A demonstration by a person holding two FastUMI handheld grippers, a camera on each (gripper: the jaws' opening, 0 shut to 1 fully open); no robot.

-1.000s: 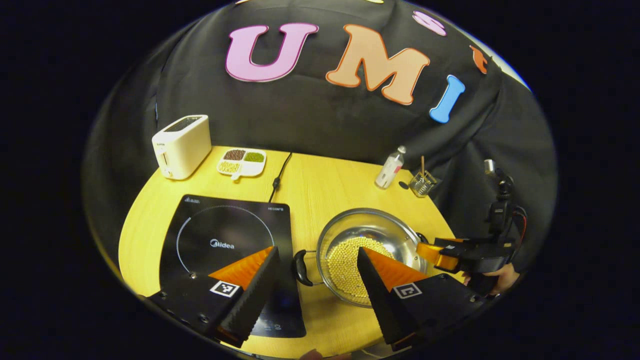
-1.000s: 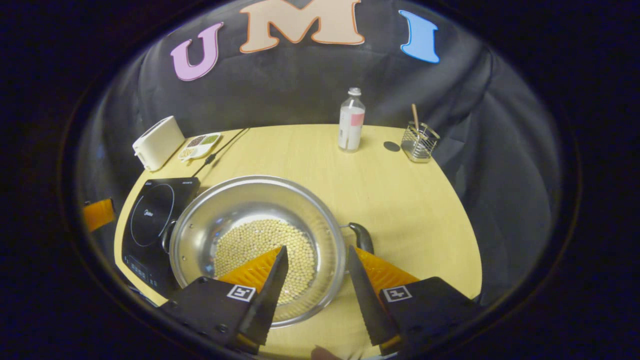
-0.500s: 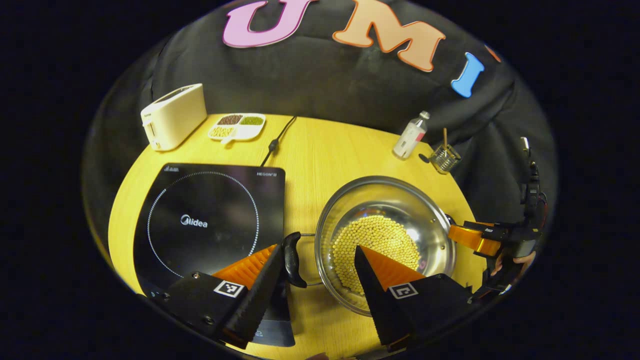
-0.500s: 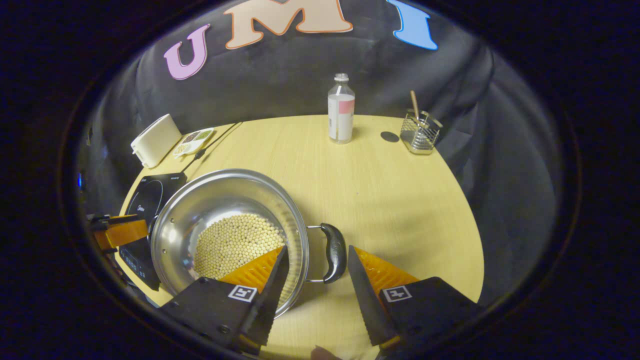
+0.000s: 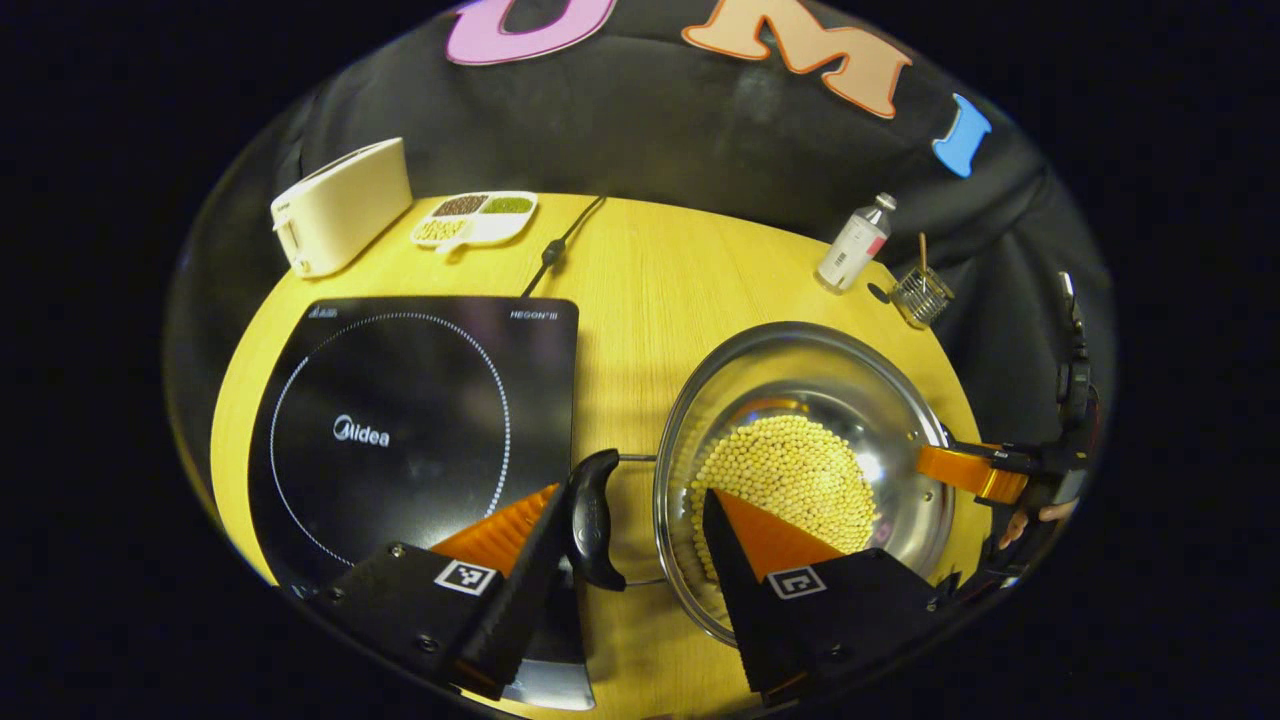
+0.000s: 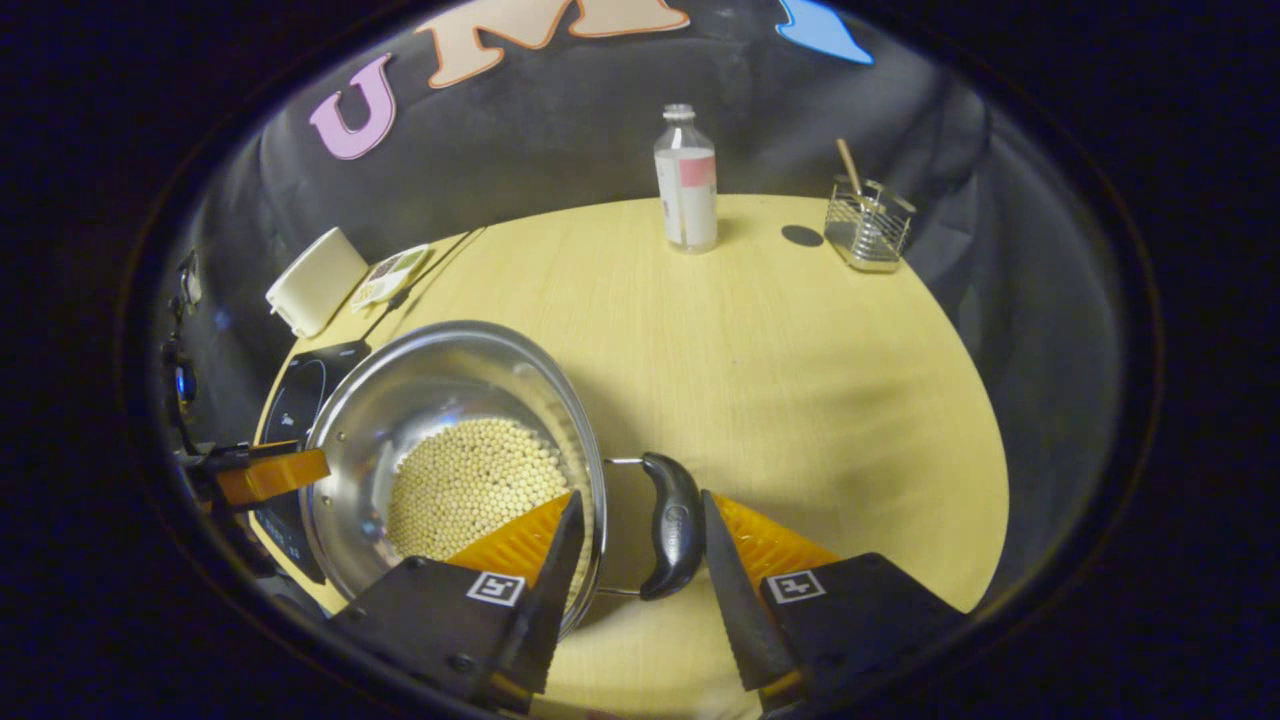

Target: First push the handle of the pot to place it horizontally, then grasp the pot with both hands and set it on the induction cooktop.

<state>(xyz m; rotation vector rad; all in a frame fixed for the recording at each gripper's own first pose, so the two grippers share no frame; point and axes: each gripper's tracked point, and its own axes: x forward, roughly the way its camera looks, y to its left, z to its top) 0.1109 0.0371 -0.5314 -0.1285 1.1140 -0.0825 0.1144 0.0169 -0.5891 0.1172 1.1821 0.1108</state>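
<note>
Two grippers at pot (image 5: 805, 470): I see left gripper (image 5: 628, 560) spread around left handle (image 5: 594, 518), right gripper (image 6: 634, 560) spread around right handle (image 6: 672, 525), neither clamped.

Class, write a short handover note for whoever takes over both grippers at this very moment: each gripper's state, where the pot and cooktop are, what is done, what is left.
Left tongs: open, straddling the pot's left handle, not clamped.
Right tongs: open, straddling the right handle, not clamped.
Steel pot of beans: on the table, beside the induction cooktop.
Done: handles lie level, one toward each gripper.
Left: close both tongs, lift, set pot on cooktop.
</note>
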